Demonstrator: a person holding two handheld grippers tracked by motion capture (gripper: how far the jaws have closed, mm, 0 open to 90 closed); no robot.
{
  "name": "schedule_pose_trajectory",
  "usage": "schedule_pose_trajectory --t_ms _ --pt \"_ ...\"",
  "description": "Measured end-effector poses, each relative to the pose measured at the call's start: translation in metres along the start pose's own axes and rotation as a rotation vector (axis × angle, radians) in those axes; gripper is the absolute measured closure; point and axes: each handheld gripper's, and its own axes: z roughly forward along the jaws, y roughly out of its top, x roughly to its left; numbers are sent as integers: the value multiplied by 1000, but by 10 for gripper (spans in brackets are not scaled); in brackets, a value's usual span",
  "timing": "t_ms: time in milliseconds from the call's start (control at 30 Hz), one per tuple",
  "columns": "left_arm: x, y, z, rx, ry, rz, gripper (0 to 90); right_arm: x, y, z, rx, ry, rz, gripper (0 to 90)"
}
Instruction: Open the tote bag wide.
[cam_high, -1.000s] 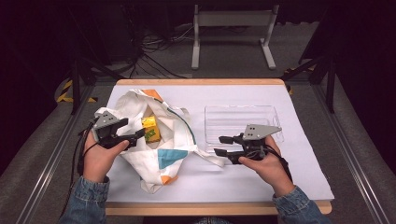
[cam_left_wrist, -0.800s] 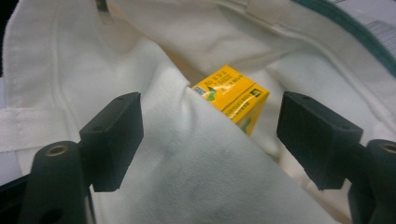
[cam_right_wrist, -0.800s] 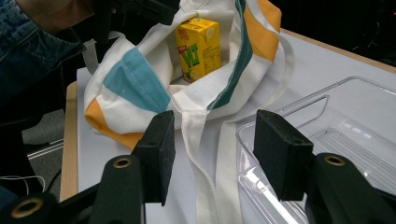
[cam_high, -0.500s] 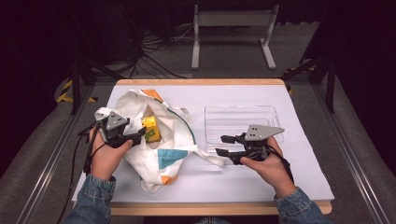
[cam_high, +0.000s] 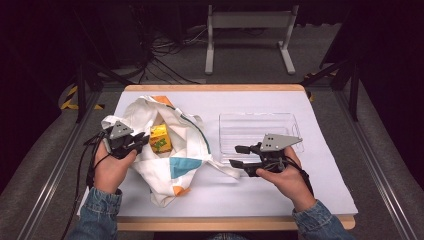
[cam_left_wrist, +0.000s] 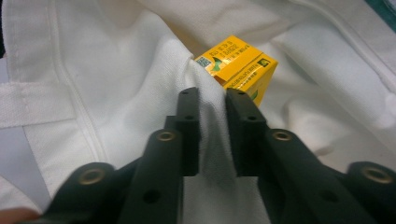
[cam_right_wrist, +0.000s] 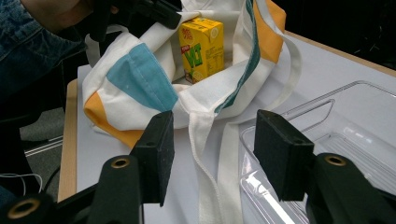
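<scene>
A white tote bag (cam_high: 165, 150) with teal and orange patches lies open on the left of the table. Inside it stands a yellow juice box (cam_high: 160, 139). My left gripper (cam_high: 142, 142) is at the bag's left rim; its jaws have just been closing and now pinch a fold of the white cloth (cam_left_wrist: 212, 121), with the juice box (cam_left_wrist: 238, 65) just beyond. My right gripper (cam_high: 239, 156) rests open on the table right of the bag. A bag strap (cam_right_wrist: 215, 154) lies between its pads (cam_right_wrist: 156, 149) without touching them.
A clear plastic tray (cam_high: 260, 127) sits right of the bag, its near corner by the right gripper's right pad (cam_right_wrist: 280, 154). White paper covers the table (cam_high: 320, 105). Cables trail off the left edge.
The left gripper's jaws went from wide open to shut on a fold of the bag's cloth. Both hands stayed where they were.
</scene>
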Motion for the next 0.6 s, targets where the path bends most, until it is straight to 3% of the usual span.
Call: schedule_pose_trajectory --t_ms 233,400,600 --pt "8 0 -8 -29 -20 -26 861 -1 -1 2 4 2 -1 478" --pt "19 -6 -15 -44 -10 -55 860 -1 0 4 6 9 -1 479" --pt "28 -18 -6 -32 -26 -90 859 0 2 9 9 24 -8 478"
